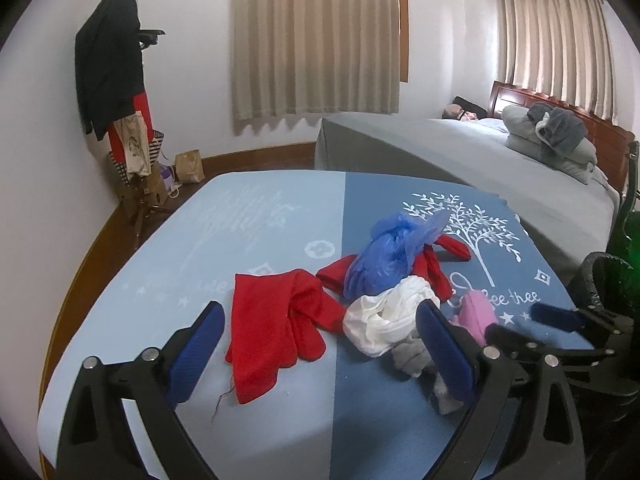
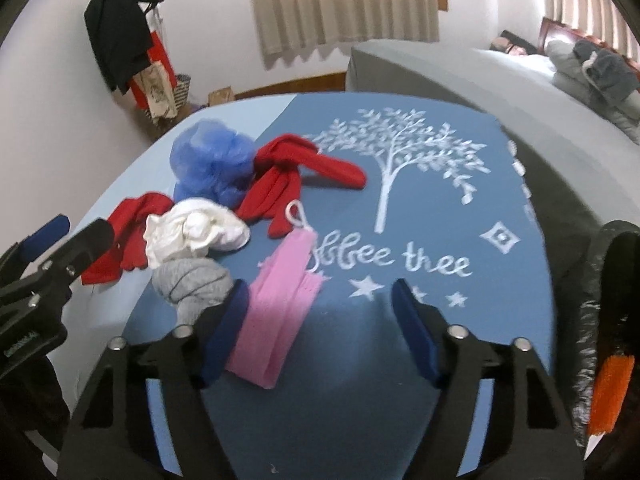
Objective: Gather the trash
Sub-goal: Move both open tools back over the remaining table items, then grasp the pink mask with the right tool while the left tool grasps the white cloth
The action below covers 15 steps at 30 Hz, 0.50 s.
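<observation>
Bench (image 2: 400,360) under a two-tone blue cloth printed with a white tree (image 2: 394,152). Trash heaped near the middle: blue plastic bag (image 1: 384,256) on top of a red cloth (image 1: 434,266), crumpled white bag (image 1: 386,318) just in front, grey sock (image 2: 192,282) touching it, pink folded piece (image 2: 280,320) beside the sock. A second red cloth (image 1: 272,328) lies flat to the left of the heap. Left gripper (image 1: 320,354) hovers over the near edge, jaws released and wide, holding nothing; white bag and red cloth lie between them. Right gripper (image 2: 320,334) likewise released, its left finger (image 2: 224,340) against the pink piece. Black bin bag (image 2: 600,320) at far right. Grey bed (image 1: 480,160) behind the bench
</observation>
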Motion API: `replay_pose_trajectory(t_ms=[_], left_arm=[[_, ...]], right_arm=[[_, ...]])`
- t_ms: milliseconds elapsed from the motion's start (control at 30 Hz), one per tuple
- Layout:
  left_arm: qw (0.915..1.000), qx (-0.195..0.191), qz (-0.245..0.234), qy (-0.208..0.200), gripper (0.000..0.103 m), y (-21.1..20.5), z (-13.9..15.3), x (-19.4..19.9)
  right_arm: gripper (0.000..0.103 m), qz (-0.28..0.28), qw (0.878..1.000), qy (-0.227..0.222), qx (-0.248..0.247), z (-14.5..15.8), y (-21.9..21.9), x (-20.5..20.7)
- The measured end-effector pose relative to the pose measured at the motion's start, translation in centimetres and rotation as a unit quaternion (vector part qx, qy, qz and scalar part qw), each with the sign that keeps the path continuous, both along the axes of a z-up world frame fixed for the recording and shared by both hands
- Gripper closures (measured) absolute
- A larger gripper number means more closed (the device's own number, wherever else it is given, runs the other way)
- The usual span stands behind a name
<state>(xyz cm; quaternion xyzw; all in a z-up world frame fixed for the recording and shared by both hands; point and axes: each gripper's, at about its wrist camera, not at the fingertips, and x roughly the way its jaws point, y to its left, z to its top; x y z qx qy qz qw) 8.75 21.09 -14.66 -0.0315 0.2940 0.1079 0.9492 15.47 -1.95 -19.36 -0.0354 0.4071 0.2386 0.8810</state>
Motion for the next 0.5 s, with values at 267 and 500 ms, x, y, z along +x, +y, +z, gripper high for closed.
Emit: replay_pose_trajectory(t_ms=[267,500], left_arm=[[1.0000,-0.003,-0.004,0.002,0.009,-0.3,-0.1,0.0],[0.9997,-0.010,-0.019,0.008,0.013,-1.4,-0.5,0.6]], right_arm=[[0.076,0.041,0.999,0.028,0.012,-0.6,1.3,0.0],[0.096,0.046,0.998,0.030,0.022,-0.1,0.9,-0.4]])
